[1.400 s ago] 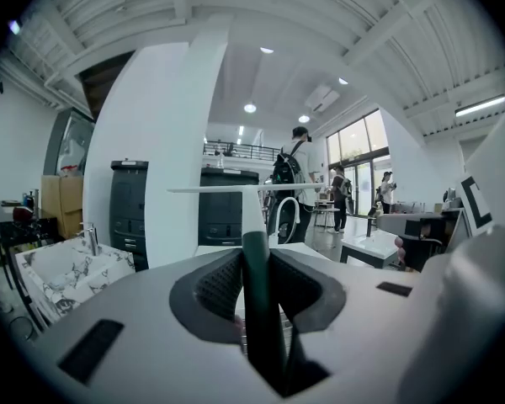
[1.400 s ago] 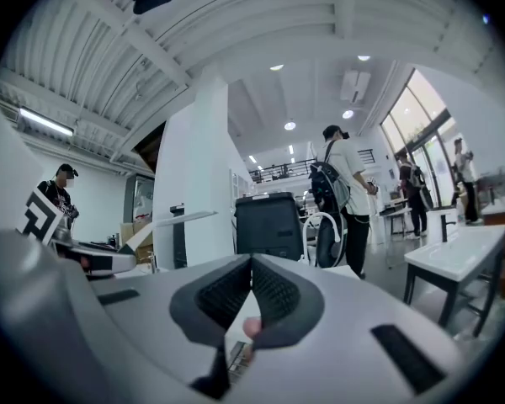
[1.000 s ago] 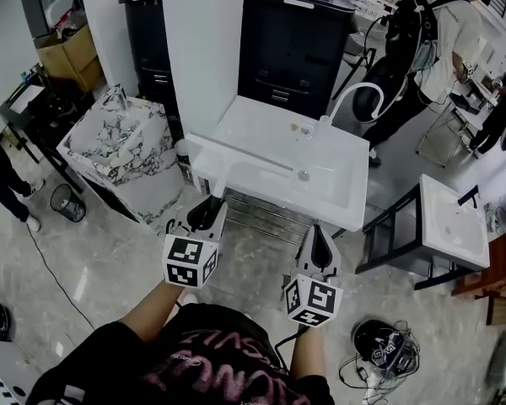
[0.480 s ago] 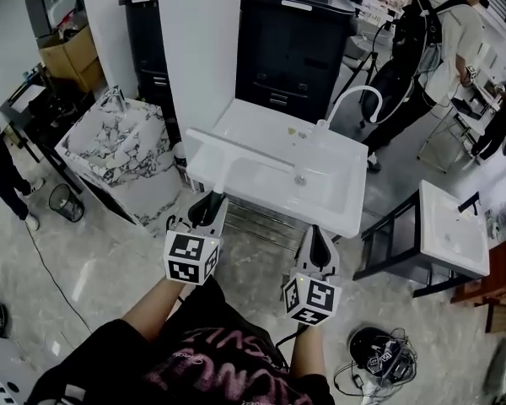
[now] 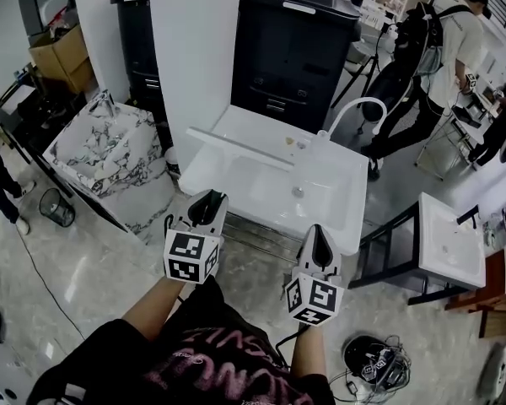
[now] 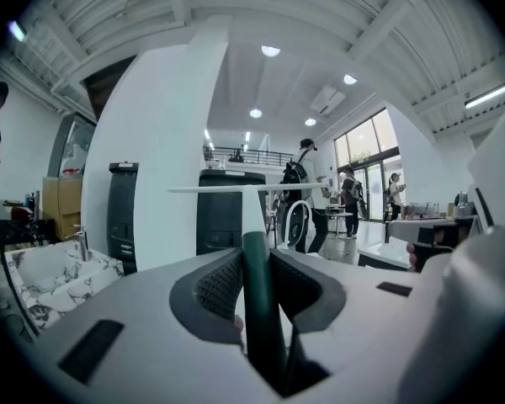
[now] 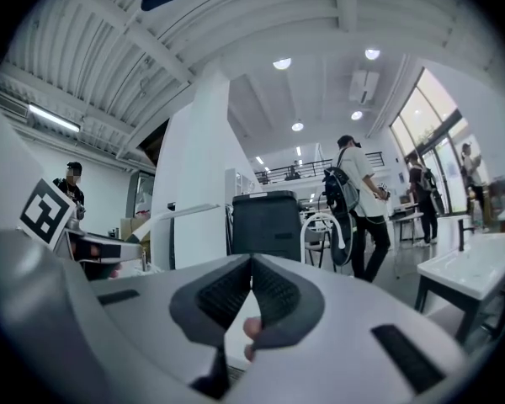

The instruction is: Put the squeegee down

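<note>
A squeegee with a dark green handle (image 6: 259,301) and a white neck is clamped upright in my left gripper (image 6: 256,257). Its thin white blade (image 6: 236,189) lies crosswise at the top. In the head view the left gripper (image 5: 208,197) is at the front left edge of the white sink (image 5: 341,230), and the blade (image 5: 236,144) reaches over the basin. The blade (image 7: 185,211) also shows at the left of the right gripper view. My right gripper (image 5: 319,231) is at the sink's front edge, its jaws (image 7: 251,261) meeting with nothing between them.
A curved white faucet (image 5: 363,105) stands at the sink's back. A black cabinet (image 5: 295,49) is behind it and a white pillar (image 5: 194,49) to the left. A marble basin (image 5: 93,154) is at left, another sink (image 5: 451,226) at right. A person (image 5: 443,40) stands at the far right.
Both grippers have moved forward together towards the white sink, which now sits closer under them. The squeegee stays clamped in the left gripper.
</note>
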The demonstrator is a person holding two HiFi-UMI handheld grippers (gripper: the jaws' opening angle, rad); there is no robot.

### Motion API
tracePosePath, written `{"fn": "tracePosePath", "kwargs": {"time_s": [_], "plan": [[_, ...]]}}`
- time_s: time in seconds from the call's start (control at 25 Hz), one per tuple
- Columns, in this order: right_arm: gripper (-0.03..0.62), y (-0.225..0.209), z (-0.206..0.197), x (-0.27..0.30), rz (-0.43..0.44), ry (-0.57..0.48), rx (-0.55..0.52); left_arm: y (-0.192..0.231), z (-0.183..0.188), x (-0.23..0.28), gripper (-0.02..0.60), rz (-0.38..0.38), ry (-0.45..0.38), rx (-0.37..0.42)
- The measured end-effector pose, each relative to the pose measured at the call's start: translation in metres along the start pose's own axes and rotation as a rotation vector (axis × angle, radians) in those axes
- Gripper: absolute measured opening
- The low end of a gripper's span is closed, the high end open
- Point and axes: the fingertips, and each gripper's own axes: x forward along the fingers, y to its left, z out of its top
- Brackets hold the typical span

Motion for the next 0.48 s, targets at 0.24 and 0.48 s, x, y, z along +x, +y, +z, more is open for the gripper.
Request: {"fn": "tracePosePath", "kwargs": {"time_s": [0.24,0.48], "plan": [[0.021,0.003,-0.012,0.045,-0.013,0.03,-0.005,0.021,-0.005,0.041,0.094,-0.02,0.026,0.004],[0.021,0.002,-0.02,0.088,-0.012,0.053,0.013,0.036,-0.012,0.08,0.095,-0.036,0.045,0.015]]}}
